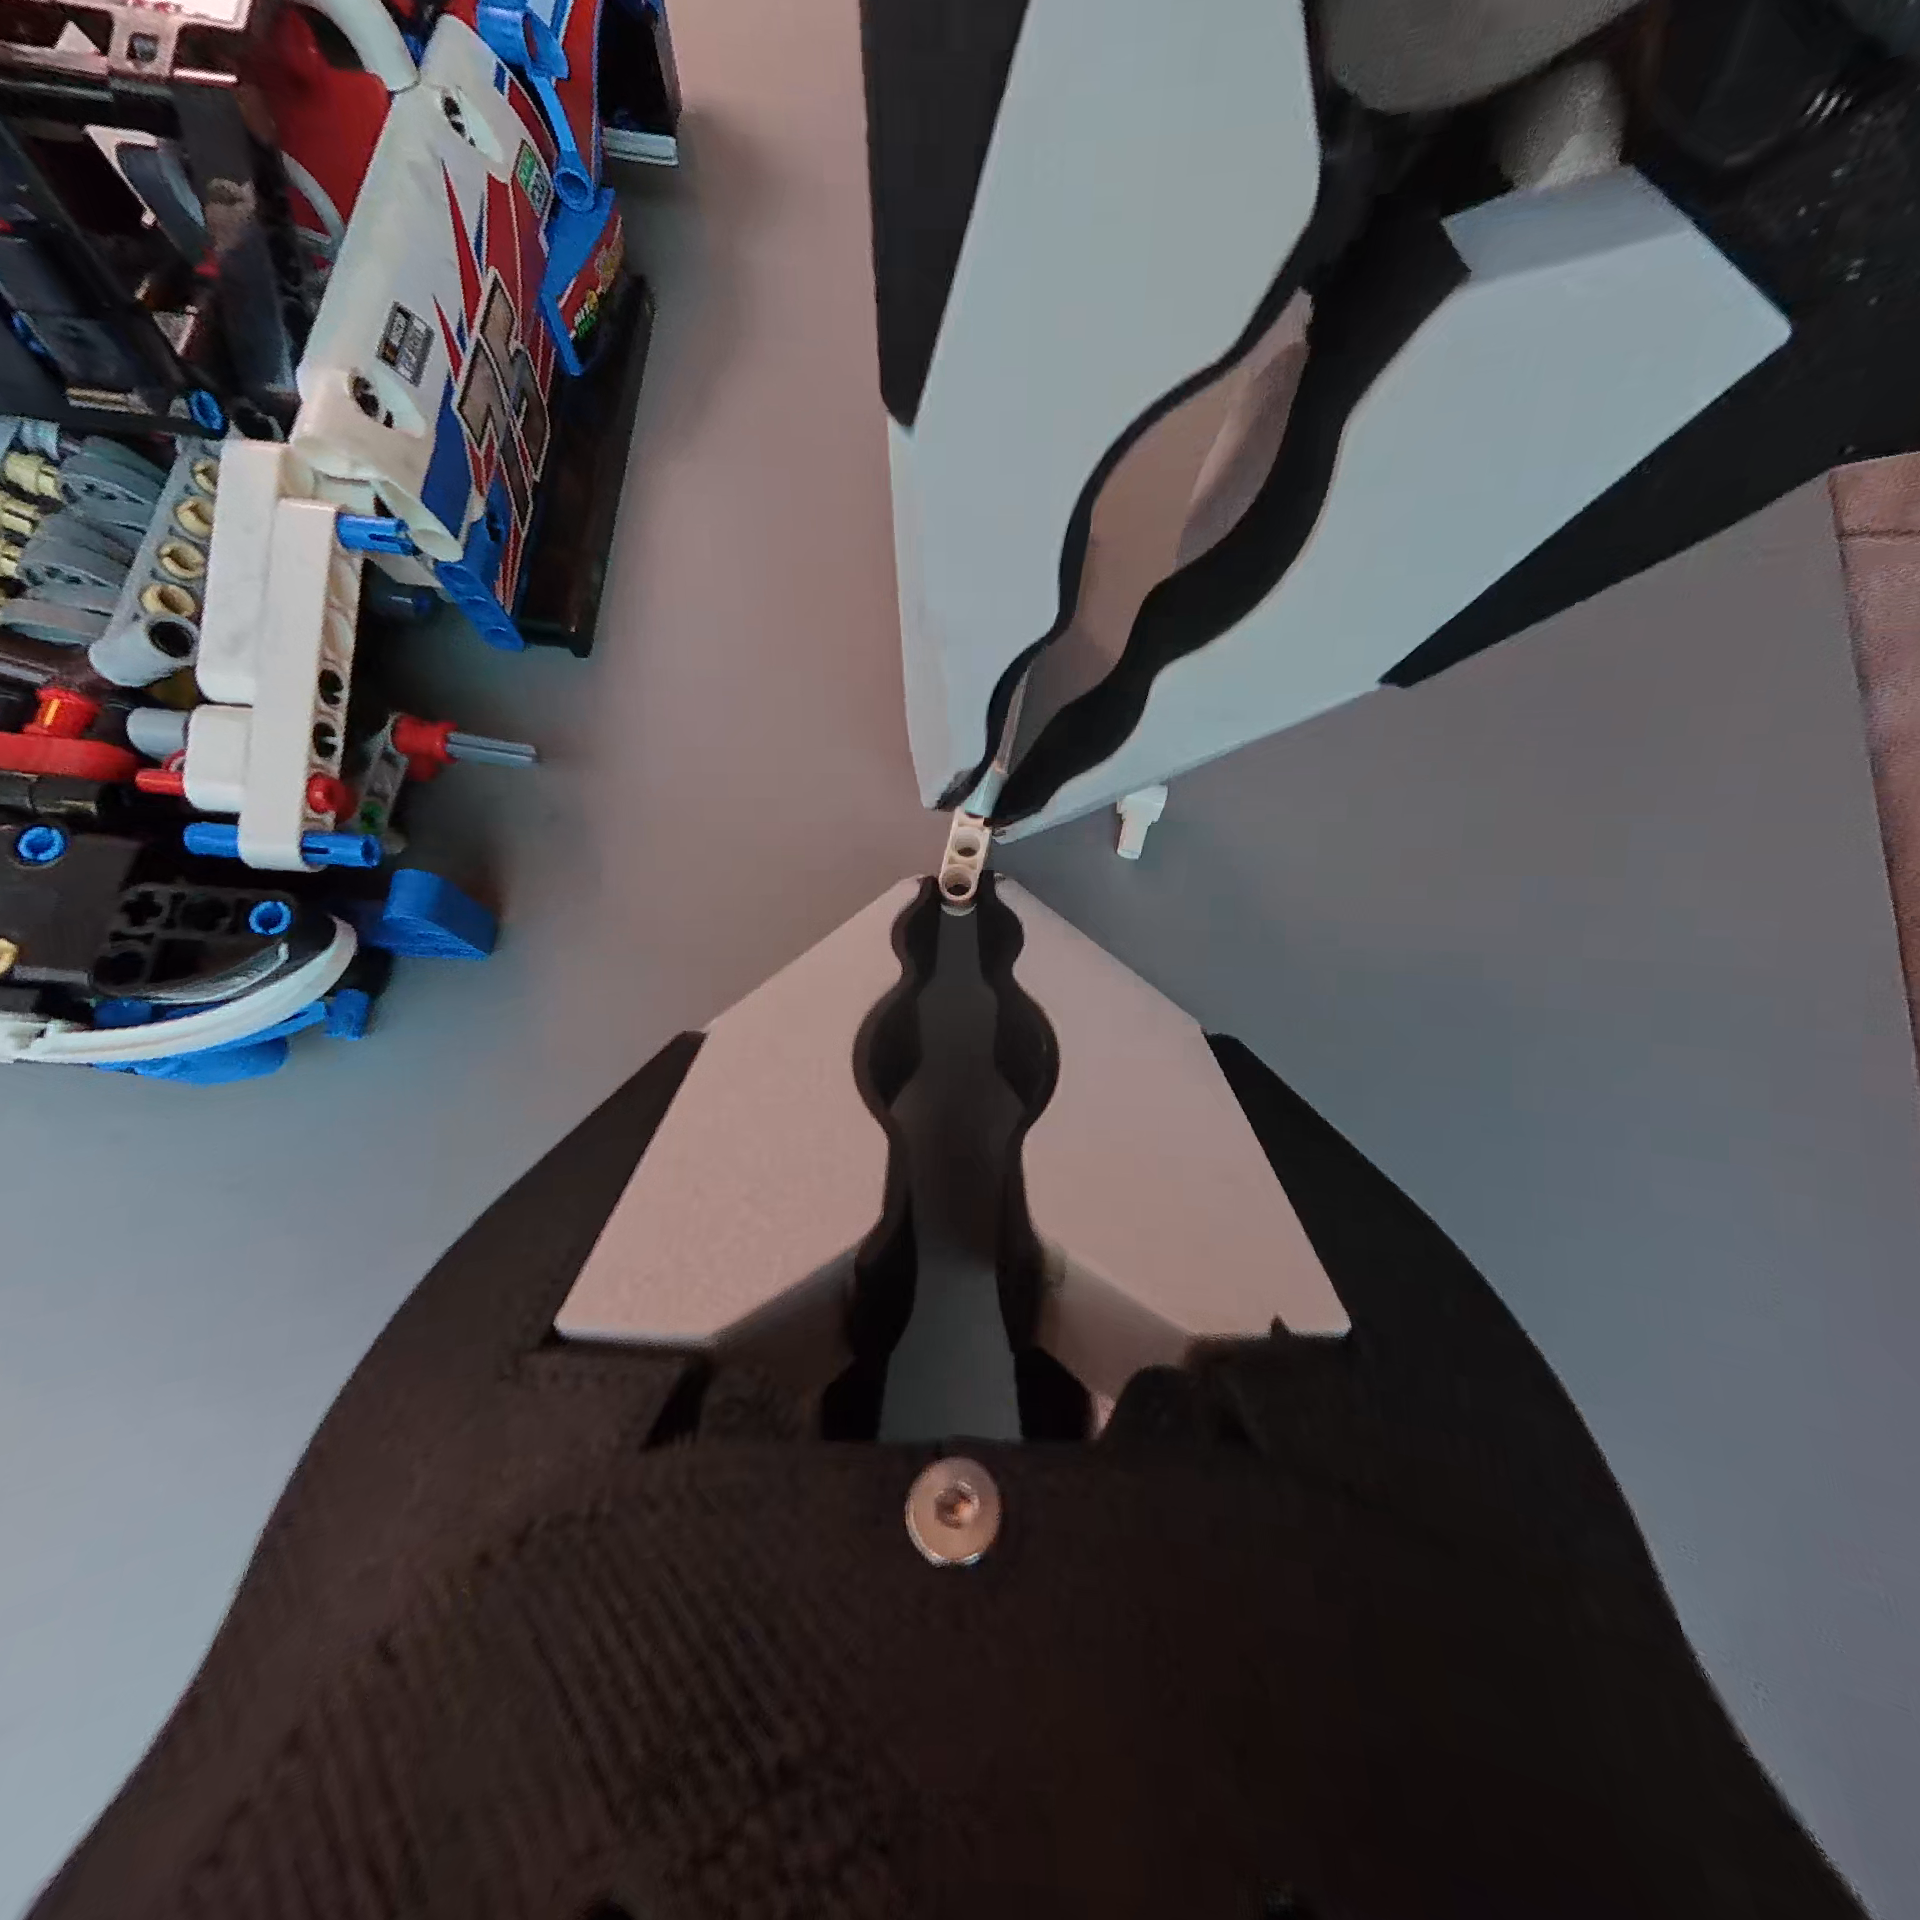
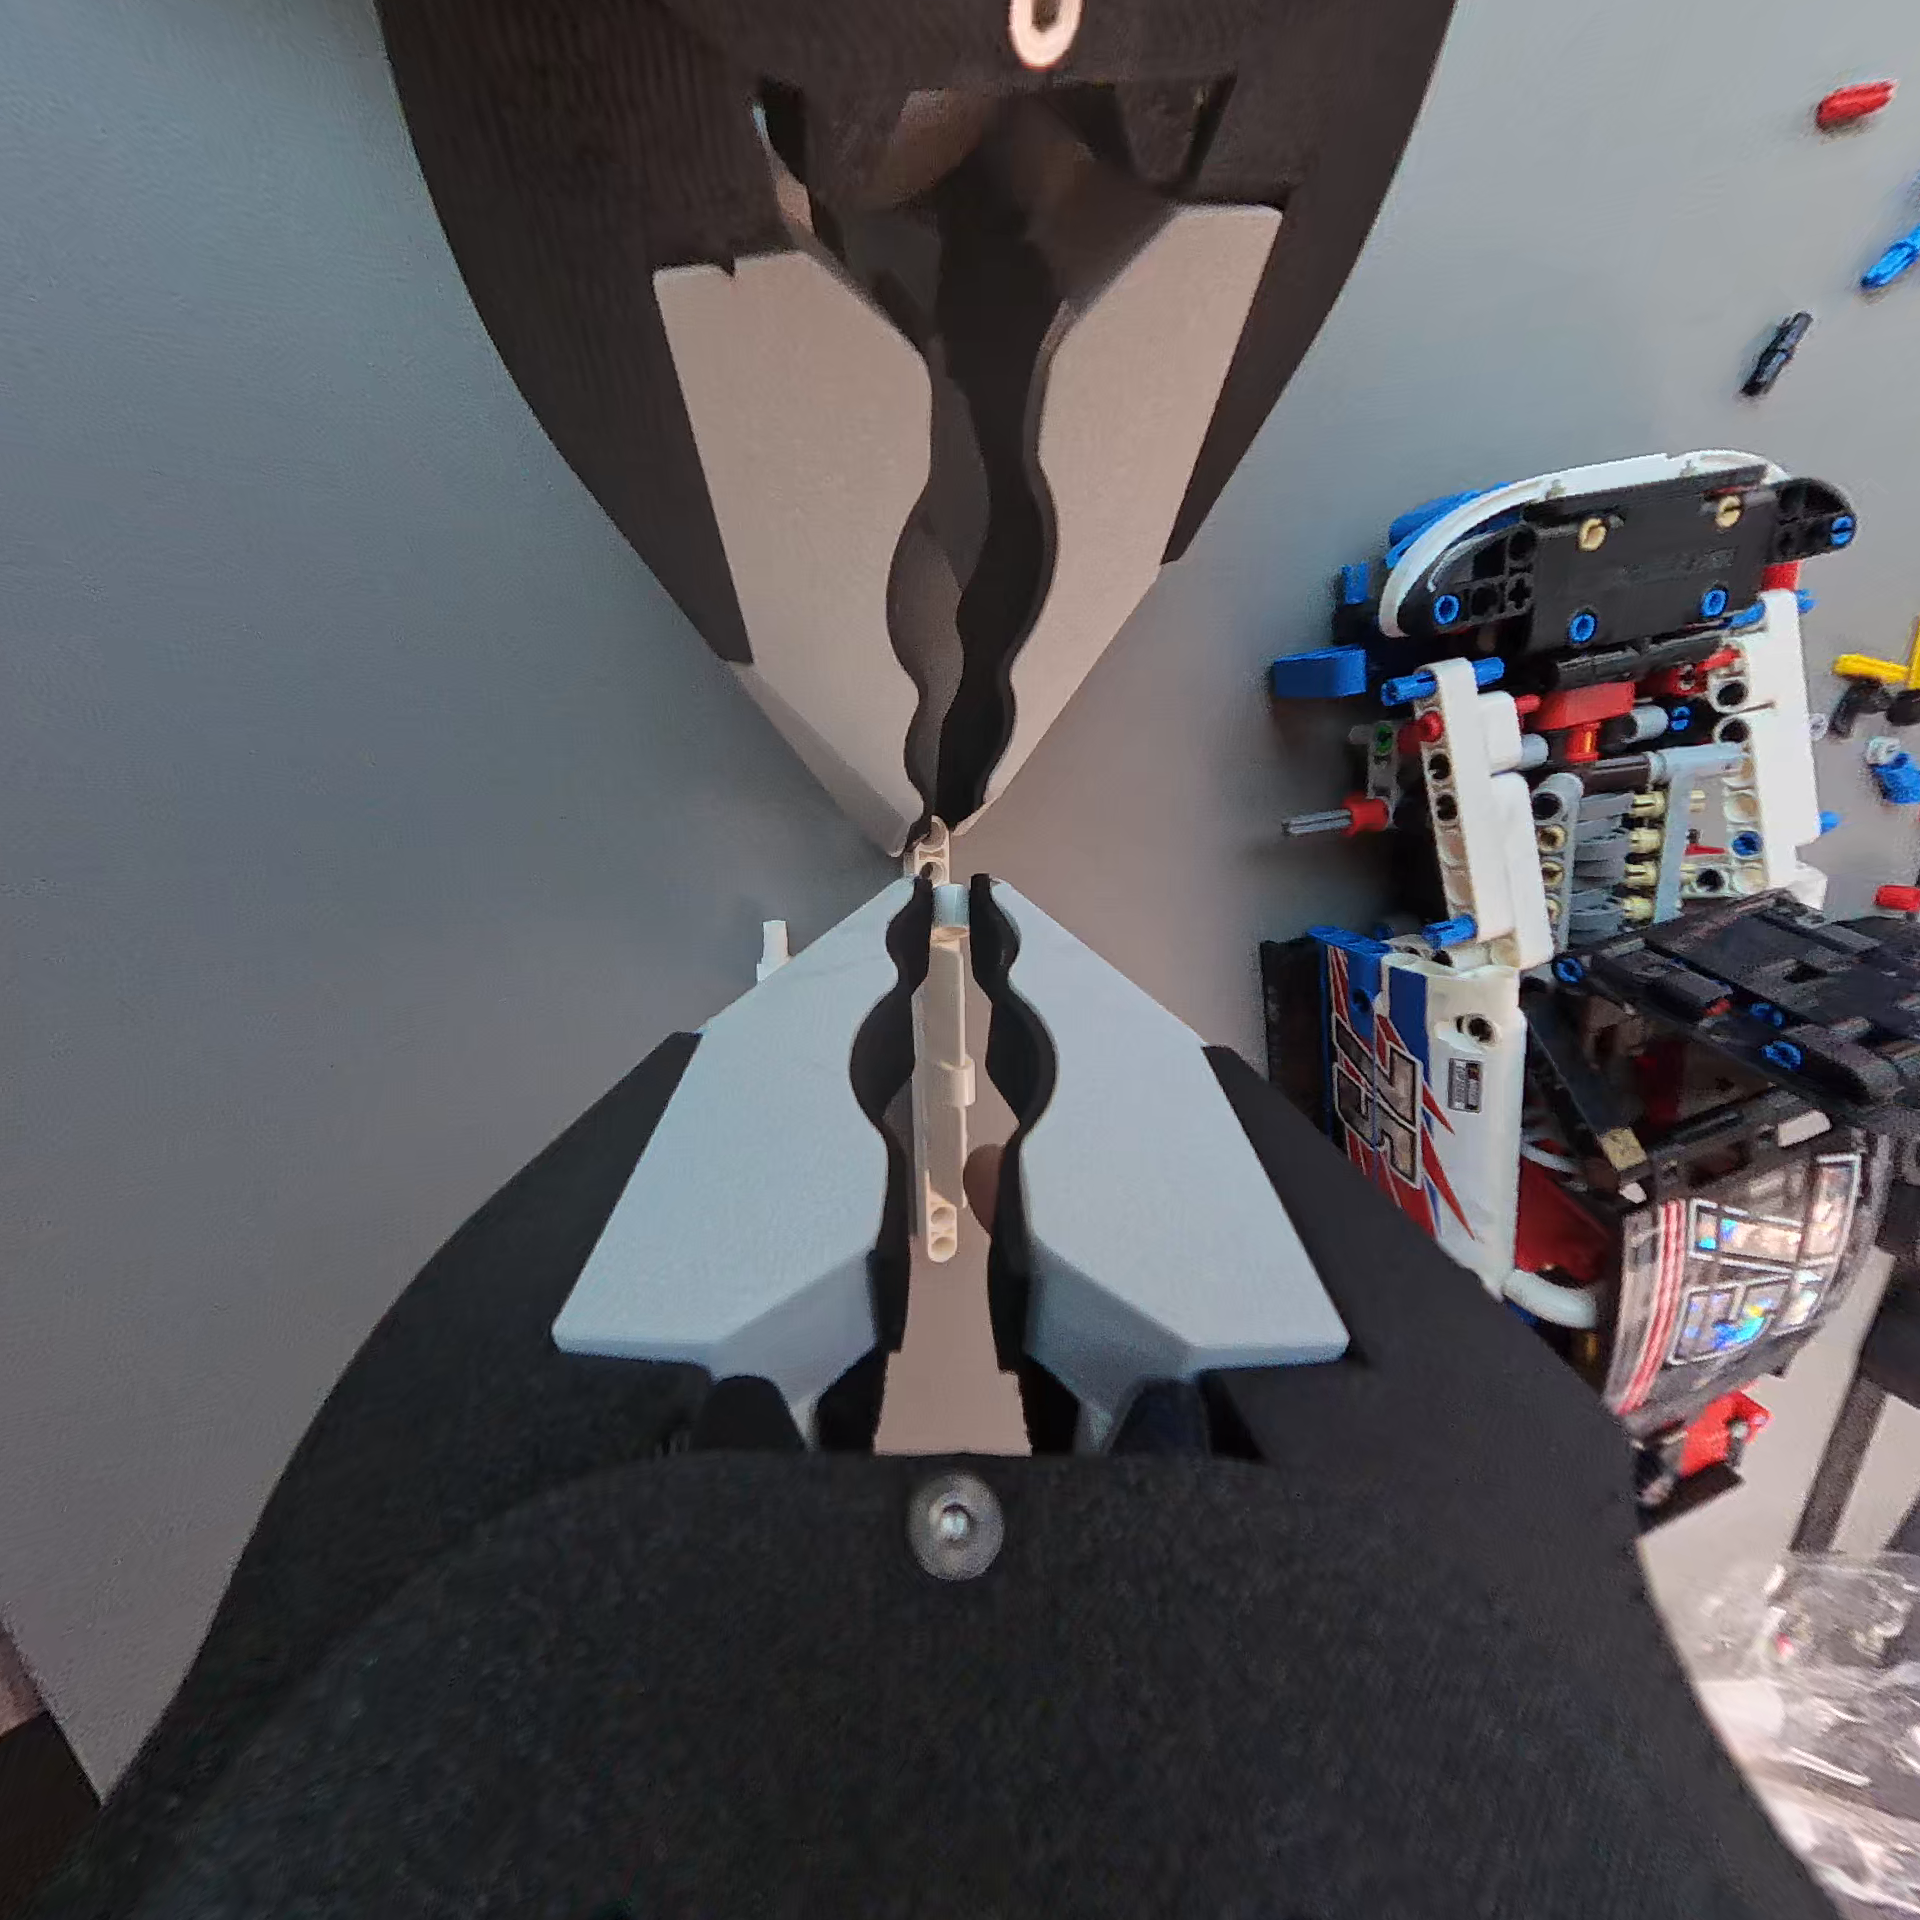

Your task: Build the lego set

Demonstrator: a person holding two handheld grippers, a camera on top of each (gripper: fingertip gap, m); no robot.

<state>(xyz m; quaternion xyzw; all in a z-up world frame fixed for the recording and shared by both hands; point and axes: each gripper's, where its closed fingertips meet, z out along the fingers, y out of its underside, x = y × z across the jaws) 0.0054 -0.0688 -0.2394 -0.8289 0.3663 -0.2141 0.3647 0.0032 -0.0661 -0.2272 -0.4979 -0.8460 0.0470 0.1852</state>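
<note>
My left gripper (image 1: 958, 891) is shut on a small white Lego piece with two holes (image 1: 962, 860). My right gripper (image 2: 951, 894) is shut on a long thin white Lego piece (image 2: 940, 1039) that lies along the gap between its fingers. The two grippers face each other tip to tip above the grey table. The small piece (image 2: 932, 852) meets the front end of the long piece. The right gripper (image 1: 977, 816) shows from above in the left wrist view, the left gripper (image 2: 935, 821) from above in the right wrist view. The part-built car (image 1: 312, 520) stands beside them.
The car (image 2: 1558, 831) is red, white, blue and black. A small white piece (image 1: 1138, 821) lies on the table by the right fingers. Loose red (image 2: 1855, 104), blue (image 2: 1891, 260), black (image 2: 1777, 353) and yellow (image 2: 1870, 665) pieces lie beyond. A clear plastic bag (image 2: 1818, 1662) lies nearby. The tips of both grippers are at nearly the same place.
</note>
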